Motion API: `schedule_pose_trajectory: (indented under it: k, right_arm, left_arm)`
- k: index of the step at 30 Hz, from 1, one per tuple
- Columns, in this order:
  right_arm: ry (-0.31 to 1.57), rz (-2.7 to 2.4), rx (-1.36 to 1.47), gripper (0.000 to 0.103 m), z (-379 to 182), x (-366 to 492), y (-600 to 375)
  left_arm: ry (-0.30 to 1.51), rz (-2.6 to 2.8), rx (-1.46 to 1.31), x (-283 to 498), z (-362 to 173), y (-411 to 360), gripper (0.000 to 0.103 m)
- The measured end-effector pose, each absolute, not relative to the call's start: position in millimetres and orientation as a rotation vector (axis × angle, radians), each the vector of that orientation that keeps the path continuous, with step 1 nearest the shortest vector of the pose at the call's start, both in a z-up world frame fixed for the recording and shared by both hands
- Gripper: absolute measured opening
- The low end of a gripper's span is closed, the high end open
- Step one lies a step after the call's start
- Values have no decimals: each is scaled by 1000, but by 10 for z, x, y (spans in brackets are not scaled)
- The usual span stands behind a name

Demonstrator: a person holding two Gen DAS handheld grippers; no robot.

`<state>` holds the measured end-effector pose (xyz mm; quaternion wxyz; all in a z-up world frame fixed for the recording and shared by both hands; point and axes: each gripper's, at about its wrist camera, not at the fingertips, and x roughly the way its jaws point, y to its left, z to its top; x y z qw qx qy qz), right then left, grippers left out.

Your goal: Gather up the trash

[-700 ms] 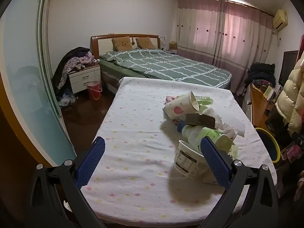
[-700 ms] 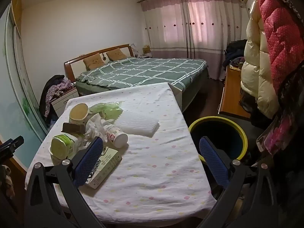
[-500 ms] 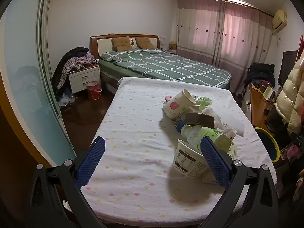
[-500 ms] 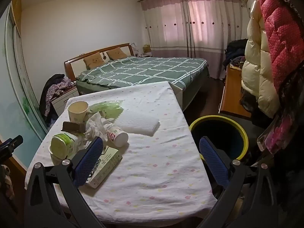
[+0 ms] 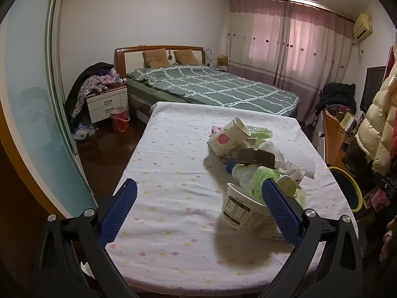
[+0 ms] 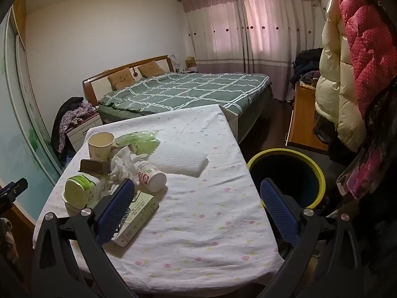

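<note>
On the table with the dotted white cloth (image 5: pixel 168 164) lies a heap of trash: a paper cup (image 5: pixel 228 139), a brown wrapper (image 5: pixel 255 157), a green-labelled bottle (image 5: pixel 260 176) and a white printed tub (image 5: pixel 240 211). My left gripper (image 5: pixel 198 188) hangs open over the table's near edge, with its right finger in front of the tub. The right wrist view shows the cup (image 6: pixel 100 145) upright, crumpled tissue (image 6: pixel 122 164), a small white bottle (image 6: pixel 151 176), a flat carton (image 6: pixel 135 217) and a white foam pad (image 6: pixel 178 161). My right gripper (image 6: pixel 197 188) is open and empty; its left finger overlaps the carton.
A yellow-rimmed bin (image 6: pixel 285 173) stands on the floor beside the table's right edge. Behind the table is a bed with a green checked cover (image 6: pixel 183 89). Coats (image 6: pixel 347 74) hang at the right, and a glass sliding door (image 5: pixel 29 124) runs along the left.
The paper cup has tipped from lying tilted to nearly upright on the heap. Both grippers have stayed open and hardly moved.
</note>
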<state>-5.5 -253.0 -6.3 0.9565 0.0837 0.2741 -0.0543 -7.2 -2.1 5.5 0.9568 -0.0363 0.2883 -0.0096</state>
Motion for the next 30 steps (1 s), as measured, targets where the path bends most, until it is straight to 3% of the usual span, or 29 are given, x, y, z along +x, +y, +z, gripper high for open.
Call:
schedule_pose_trajectory:
  k: [30]
  right_arm:
    - [574,-109,185,97,-123,-10,-2518]
  left_arm:
    - [602,-33,-71,-37,1,-60,99]
